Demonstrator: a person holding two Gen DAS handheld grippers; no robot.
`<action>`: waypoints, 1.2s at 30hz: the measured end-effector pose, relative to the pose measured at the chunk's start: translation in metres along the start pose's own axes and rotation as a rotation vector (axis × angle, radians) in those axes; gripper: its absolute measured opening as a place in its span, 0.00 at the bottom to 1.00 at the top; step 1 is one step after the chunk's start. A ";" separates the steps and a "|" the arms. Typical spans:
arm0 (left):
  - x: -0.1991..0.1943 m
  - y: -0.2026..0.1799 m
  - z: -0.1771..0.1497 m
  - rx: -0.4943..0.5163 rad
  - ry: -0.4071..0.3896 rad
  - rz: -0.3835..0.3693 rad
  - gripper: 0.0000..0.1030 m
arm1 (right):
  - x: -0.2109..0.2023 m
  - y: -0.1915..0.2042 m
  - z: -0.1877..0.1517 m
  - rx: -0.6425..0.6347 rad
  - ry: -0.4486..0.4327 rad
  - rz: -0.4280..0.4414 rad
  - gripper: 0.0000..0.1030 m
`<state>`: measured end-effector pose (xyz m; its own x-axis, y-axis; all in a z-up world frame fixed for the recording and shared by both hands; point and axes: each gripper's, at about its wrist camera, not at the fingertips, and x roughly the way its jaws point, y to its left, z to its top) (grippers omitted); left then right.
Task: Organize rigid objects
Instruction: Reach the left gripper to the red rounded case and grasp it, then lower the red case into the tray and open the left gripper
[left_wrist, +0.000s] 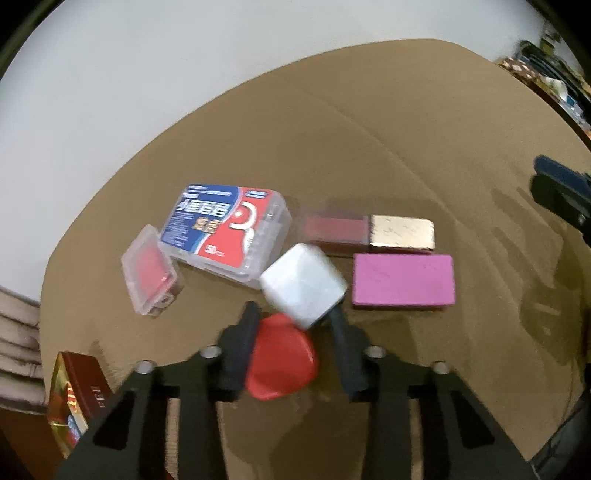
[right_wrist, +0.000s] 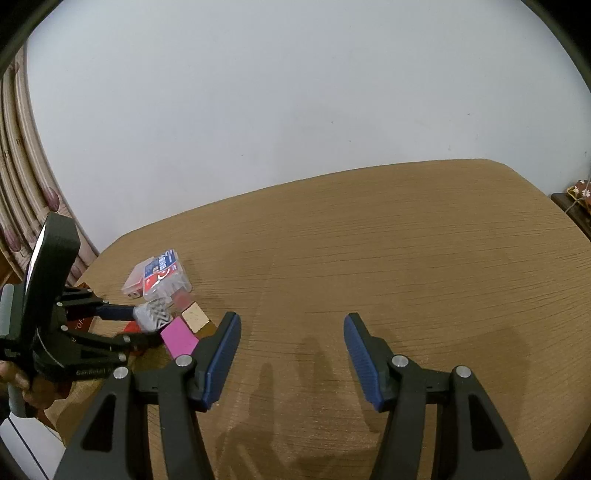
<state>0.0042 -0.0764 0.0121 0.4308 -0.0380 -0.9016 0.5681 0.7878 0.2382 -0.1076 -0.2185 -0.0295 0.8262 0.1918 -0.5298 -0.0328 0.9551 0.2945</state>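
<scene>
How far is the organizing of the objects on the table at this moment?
Looks done: the pink block and the gold-capped bar lie side by side, parallel. In hand: the left gripper holds the white cube, lifted near them. Left: the red piece, the floss box and the small clear case lie askew. The right gripper is open, holding nothing.

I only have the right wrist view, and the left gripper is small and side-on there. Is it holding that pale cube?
Observer: Yes. The left wrist view shows the left gripper closed on the white cube, gripped near the fingertips.
Operator: Anything beneath it?
Observer: A rounded red piece lies on the table between the fingers.
Operator: What's in the small clear case?
Observer: The small clear case holds something flat and red.
</scene>
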 end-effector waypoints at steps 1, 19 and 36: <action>0.000 0.003 0.001 -0.012 -0.002 -0.005 0.19 | 0.000 0.000 0.000 0.000 0.000 0.000 0.58; -0.011 0.037 -0.018 -0.093 -0.013 -0.043 0.54 | -0.001 0.001 -0.001 -0.001 0.007 0.004 0.58; 0.016 0.074 -0.037 -0.248 0.015 -0.167 0.42 | 0.001 0.003 -0.005 -0.001 0.023 0.002 0.58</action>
<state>0.0269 0.0042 0.0015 0.3342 -0.1721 -0.9267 0.4408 0.8976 -0.0078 -0.1098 -0.2148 -0.0331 0.8131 0.1985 -0.5472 -0.0346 0.9549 0.2949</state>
